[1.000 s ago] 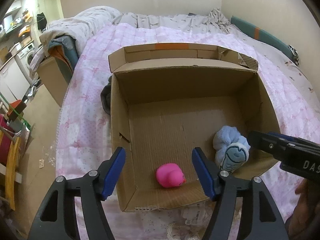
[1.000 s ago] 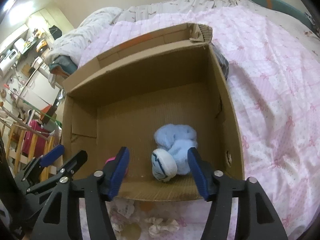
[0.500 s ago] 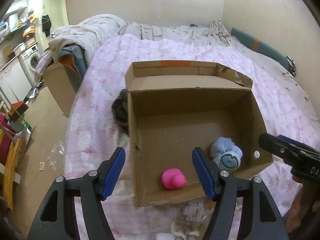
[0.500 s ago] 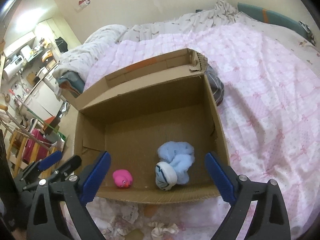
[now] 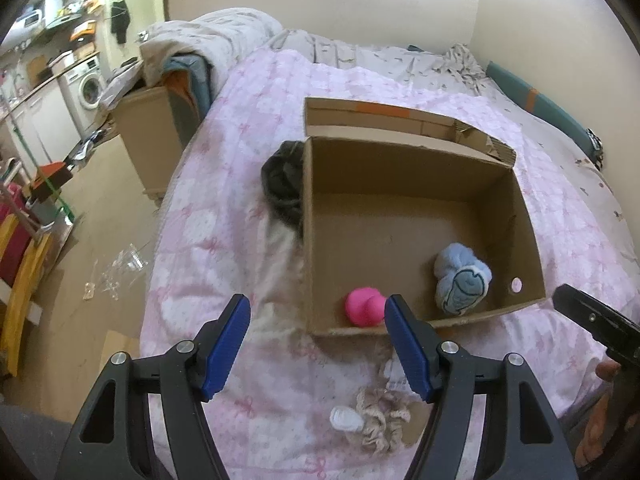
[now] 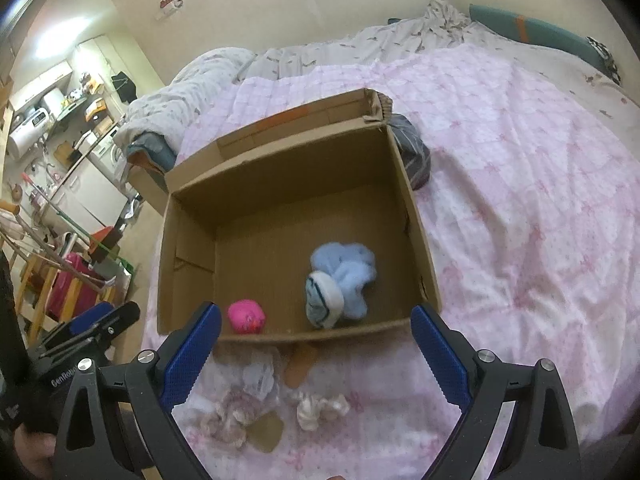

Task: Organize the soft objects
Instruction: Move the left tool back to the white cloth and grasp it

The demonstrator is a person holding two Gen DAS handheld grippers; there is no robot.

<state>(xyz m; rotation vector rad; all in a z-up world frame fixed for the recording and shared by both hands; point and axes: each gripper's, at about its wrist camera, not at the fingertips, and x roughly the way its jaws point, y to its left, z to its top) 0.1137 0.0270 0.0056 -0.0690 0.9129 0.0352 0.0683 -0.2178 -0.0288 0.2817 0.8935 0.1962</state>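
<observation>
Both grippers, left [image 5: 318, 334] and right [image 6: 316, 334], gape empty above the box [image 6: 416, 216], free to fetch a scrunchie [image 5: 380, 416].

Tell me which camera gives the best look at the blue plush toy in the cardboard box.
The right wrist view: the blue plush toy lies near the picture's middle, seen from above, clear between the open fingers. In the left wrist view it sits off to the right, against the cardboard box wall, and looks more squashed by the lens.

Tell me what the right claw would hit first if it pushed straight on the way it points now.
Probably the near wall of the cardboard box, or the blue plush just behind it; depth is unclear. The right claw is open and empty.
</observation>
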